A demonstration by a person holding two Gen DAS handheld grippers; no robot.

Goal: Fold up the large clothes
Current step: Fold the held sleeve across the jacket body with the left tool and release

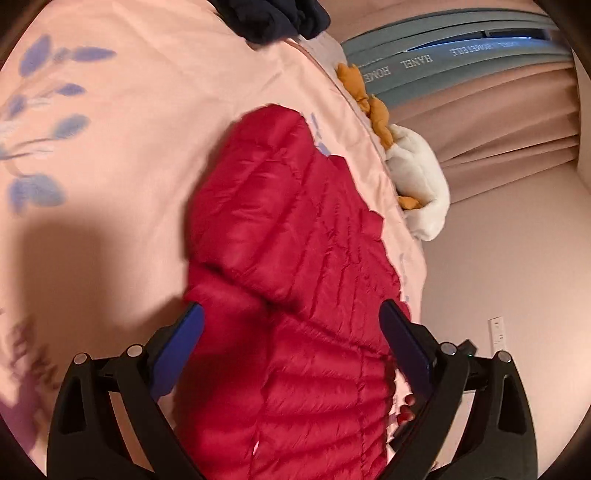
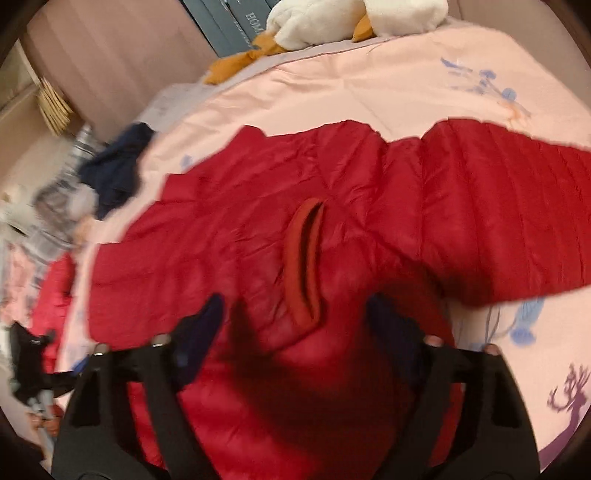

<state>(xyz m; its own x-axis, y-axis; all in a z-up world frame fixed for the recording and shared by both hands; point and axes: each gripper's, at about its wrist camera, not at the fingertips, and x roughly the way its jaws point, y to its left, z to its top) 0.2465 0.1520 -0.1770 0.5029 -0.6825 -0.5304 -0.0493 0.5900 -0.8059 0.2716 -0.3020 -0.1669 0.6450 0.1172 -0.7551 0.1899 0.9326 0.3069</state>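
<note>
A red quilted down jacket [image 2: 332, 206] lies spread on the pink bedspread [image 2: 369, 85], one sleeve stretched to the right and its collar opening [image 2: 306, 258] facing me. My right gripper [image 2: 295, 306] is open just above the collar area, jaws wide apart and blurred. In the left wrist view the same jacket [image 1: 295, 240] runs away from me along the bed's edge. My left gripper [image 1: 291, 314] is open, its blue pads on either side of the jacket's near part, holding nothing.
A white and orange plush toy [image 1: 417, 177] lies at the bed's edge and shows in the right wrist view [image 2: 332, 22]. A dark navy garment [image 2: 114, 170] sits at the bed's left, with other clothes beside it. Curtains and grey boxes [image 1: 461, 55] stand behind.
</note>
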